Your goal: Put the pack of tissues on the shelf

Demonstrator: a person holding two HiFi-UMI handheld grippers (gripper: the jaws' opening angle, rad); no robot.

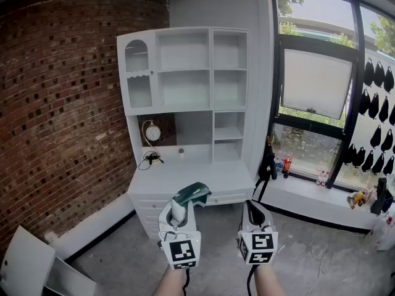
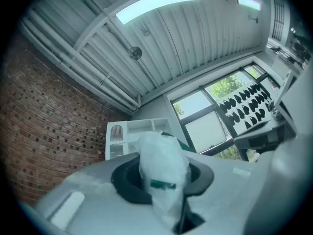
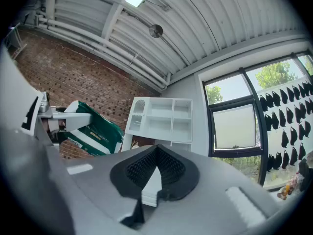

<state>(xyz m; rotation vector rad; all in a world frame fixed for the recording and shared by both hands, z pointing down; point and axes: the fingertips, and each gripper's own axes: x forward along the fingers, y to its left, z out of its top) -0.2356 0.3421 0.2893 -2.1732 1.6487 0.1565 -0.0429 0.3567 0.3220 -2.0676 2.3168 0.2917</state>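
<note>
Brickwork (image 1: 62,103) covers the left wall, and a window (image 1: 315,85) fills the right. The white shelf (image 1: 185,69) tops a far desk (image 1: 191,180). Nearer, the left gripper (image 1: 179,211) clamps the pack of tissues (image 1: 192,193) in mid-air. The right gripper (image 1: 253,209) has its jaws pressed together, empty.

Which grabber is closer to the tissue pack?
Left. The left gripper is clamped on the pack of tissues. The right gripper is shut and empty, off to its right, not touching.
</note>
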